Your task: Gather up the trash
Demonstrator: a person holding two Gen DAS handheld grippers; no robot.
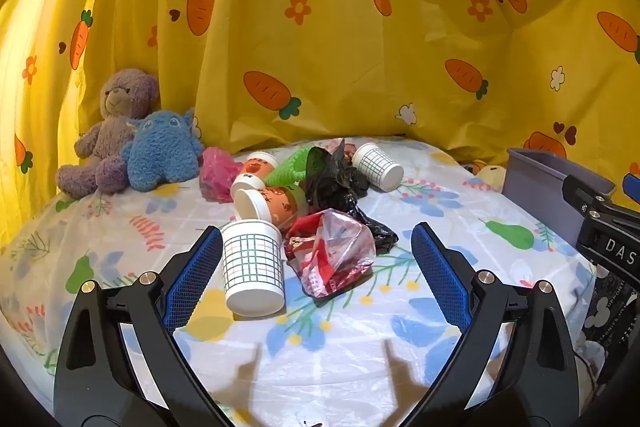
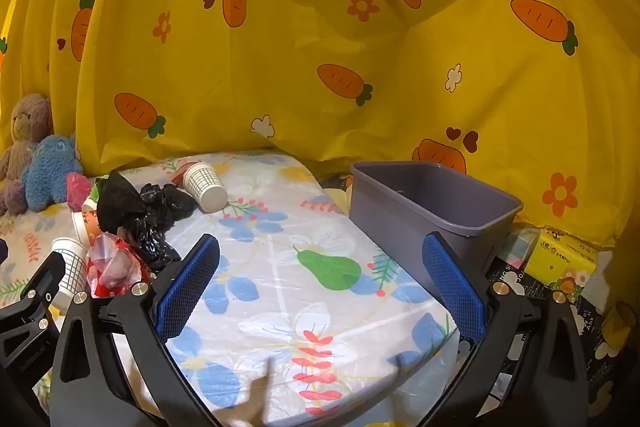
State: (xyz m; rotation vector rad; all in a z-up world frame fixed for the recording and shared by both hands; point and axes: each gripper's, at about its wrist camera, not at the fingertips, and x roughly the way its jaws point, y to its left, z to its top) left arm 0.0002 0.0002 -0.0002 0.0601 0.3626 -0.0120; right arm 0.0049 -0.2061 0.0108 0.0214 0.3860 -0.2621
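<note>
A trash pile lies on the flowered table cover [image 1: 460,211]. My left gripper [image 1: 316,251] is open and empty; a green-grid white paper cup [image 1: 252,267] and a crumpled red-and-clear plastic bag [image 1: 332,251] lie between its fingers. Behind them are an orange printed cup [image 1: 276,205], another orange cup [image 1: 256,167], a green cone [image 1: 292,165], a black bag [image 1: 340,183], a pink bag [image 1: 218,173] and a second grid cup [image 1: 378,167]. My right gripper [image 2: 320,267] is open and empty over bare cover, left of the grey bin [image 2: 432,207].
A brown teddy bear [image 1: 116,127] and a blue plush toy [image 1: 162,151] sit at the back left. A yellow carrot-print curtain [image 1: 360,27] hangs behind. A yellow tissue pack [image 2: 560,259] lies right of the bin. The table's right edge drops beside the bin.
</note>
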